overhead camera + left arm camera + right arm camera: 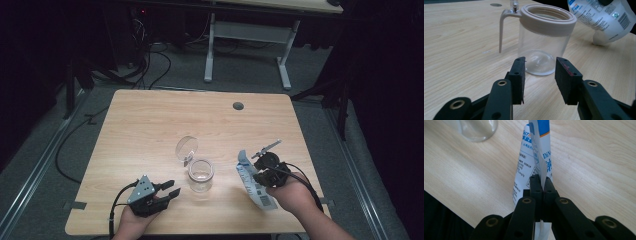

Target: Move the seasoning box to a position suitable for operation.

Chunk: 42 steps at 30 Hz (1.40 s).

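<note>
A clear glass jar (201,175) with a beige rim (549,17) stands upright near the table's front middle. Its hinged round lid (186,148) is swung open toward the back left. My left gripper (170,189) lies just left of the jar and points at it. In the left gripper view the left gripper (540,72) is open with nothing between its pads, and the jar stands a little beyond them. My right gripper (258,176) is shut on the edge of a white and blue pouch (252,185) to the right of the jar. In the right gripper view the pouch (534,160) is pinched flat by the right gripper (541,182).
The wooden table (150,125) has a dark round grommet hole (238,106) near its back edge. Behind it stands another table on white legs (245,35), with cables (150,70) on the floor. The jar's base (476,128) lies at the top left of the right gripper view.
</note>
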{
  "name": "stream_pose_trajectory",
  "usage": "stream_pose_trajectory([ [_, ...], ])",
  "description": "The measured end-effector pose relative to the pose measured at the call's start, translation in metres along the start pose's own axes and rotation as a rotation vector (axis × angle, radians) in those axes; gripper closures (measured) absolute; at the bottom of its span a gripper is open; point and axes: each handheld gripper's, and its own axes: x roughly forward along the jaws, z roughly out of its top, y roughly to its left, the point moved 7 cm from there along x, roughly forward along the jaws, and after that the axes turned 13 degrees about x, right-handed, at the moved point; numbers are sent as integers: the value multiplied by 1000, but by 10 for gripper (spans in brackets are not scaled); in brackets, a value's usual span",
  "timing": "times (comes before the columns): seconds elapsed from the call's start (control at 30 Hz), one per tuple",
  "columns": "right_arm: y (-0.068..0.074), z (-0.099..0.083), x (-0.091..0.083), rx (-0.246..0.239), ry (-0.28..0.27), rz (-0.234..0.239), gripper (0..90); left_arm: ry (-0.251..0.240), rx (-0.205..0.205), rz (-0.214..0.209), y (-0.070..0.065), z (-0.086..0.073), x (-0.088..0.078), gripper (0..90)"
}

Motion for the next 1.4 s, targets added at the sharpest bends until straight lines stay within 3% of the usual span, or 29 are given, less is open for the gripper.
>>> stream_pose_trajectory([
  [0.33,6,2,-4,-23,30,-12,900,-4,48,-35,-20,6,7,576],
  [0.57,11,5,-12,-30,27,-4,900,4,102,-96,-52,15,25,568],
  [0.8,11,6,-13,-27,24,-11,900,-10,118,-138,-69,29,47,558],
  [1.1,10,7,-13,-7,23,10,900,-11,149,-165,-78,45,70,561],
  [1.3,13,9,-16,-13,21,2,900,-33,146,-185,-80,60,75,552],
  [1.4,16,10,-18,-19,21,-2,900,-43,121,-205,-81,57,75,515],
])
